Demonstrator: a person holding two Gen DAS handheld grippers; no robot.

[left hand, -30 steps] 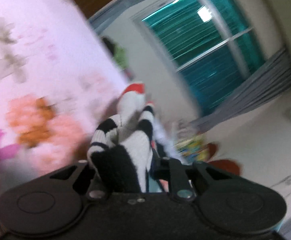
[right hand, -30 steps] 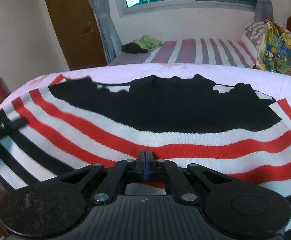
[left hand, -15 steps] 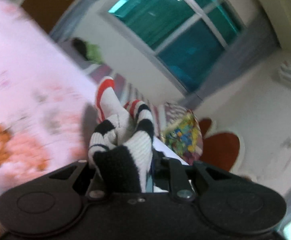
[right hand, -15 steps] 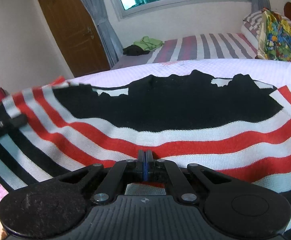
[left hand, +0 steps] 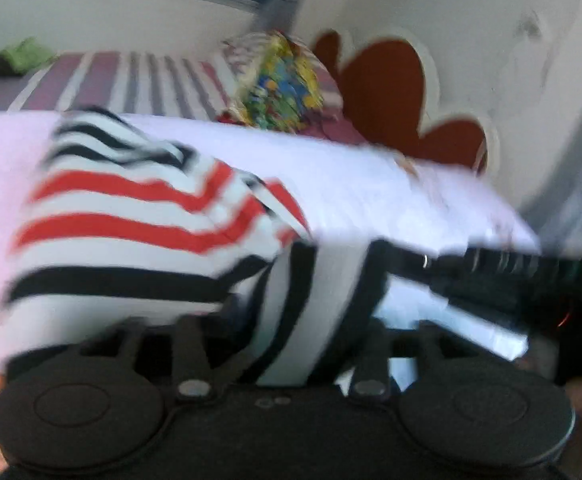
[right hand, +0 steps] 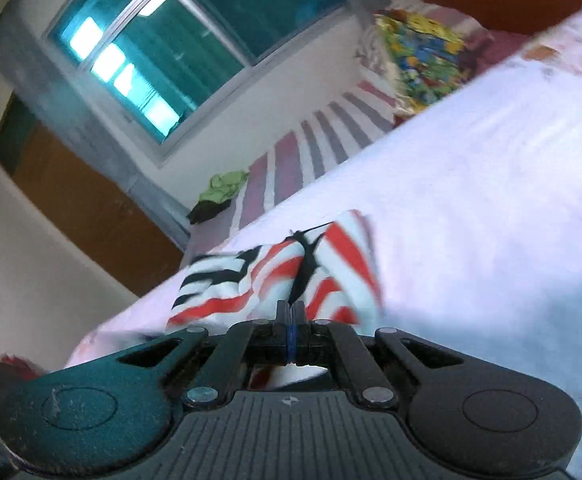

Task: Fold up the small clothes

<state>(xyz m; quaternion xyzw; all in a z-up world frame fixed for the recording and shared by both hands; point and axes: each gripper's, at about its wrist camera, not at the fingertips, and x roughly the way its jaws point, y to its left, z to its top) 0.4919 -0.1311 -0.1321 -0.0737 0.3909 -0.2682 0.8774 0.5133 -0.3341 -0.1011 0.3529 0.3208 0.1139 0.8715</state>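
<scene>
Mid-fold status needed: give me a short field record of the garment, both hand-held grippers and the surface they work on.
garment: striped knit top, red, white and black bands, bunched on the bed
surface: white bedspread
left hand-held gripper: jaws have just been opening; a black-and-white striped part of the top lies between them, pads apparently no longer pressing
right hand-held gripper: shut, fingertips at the top's near edge; whether fabric is pinched cannot be told
image quality: left view motion-blurred
background: colourful pillow

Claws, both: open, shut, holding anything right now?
Left claw: jaws just opening, striped garment between them, no grip.
Right claw: shut; on cloth or not, cannot be told.
</scene>
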